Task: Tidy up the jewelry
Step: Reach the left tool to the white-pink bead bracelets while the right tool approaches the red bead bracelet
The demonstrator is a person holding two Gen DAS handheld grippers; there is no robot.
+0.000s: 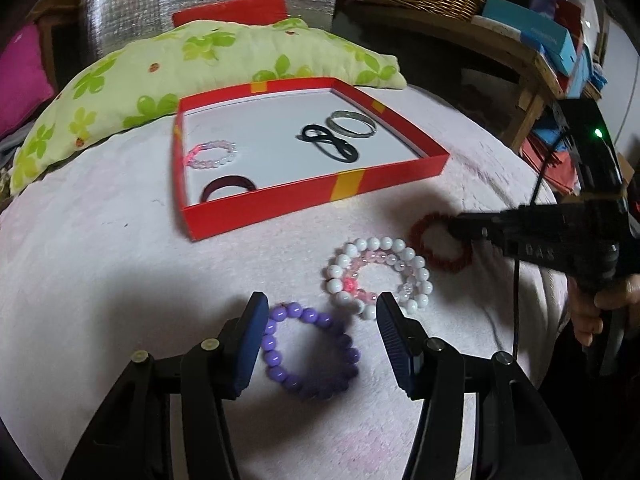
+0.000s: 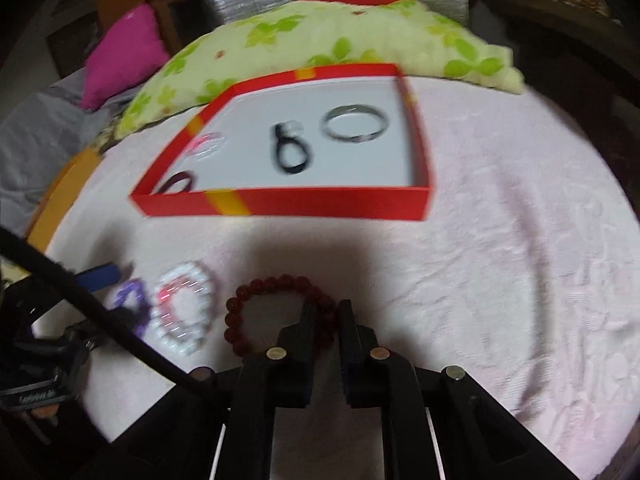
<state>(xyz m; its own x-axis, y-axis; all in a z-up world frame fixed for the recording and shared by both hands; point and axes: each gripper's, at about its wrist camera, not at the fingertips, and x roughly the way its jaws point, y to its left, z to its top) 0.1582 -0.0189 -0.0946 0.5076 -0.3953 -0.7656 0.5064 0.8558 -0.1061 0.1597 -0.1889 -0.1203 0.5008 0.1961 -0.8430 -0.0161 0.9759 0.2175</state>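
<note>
1. Purple bead bracelet (image 1: 310,354) lies nearest on the pink cloth (image 1: 100,280), between the left gripper's (image 1: 318,340) spread fingers, lined up for pickup.
2. Right gripper (image 2: 325,320) is pinched on the red bead bracelet (image 2: 276,308), probably bound for the red box (image 1: 312,196).
3. White-and-pink bracelets (image 1: 378,276) wait between them.

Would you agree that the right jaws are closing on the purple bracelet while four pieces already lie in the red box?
Not quite: the right gripper is closing on the dark red bracelet, as the right wrist view shows. The purple bracelet lies between the open left jaws. Four pieces do lie in the red box.
</note>
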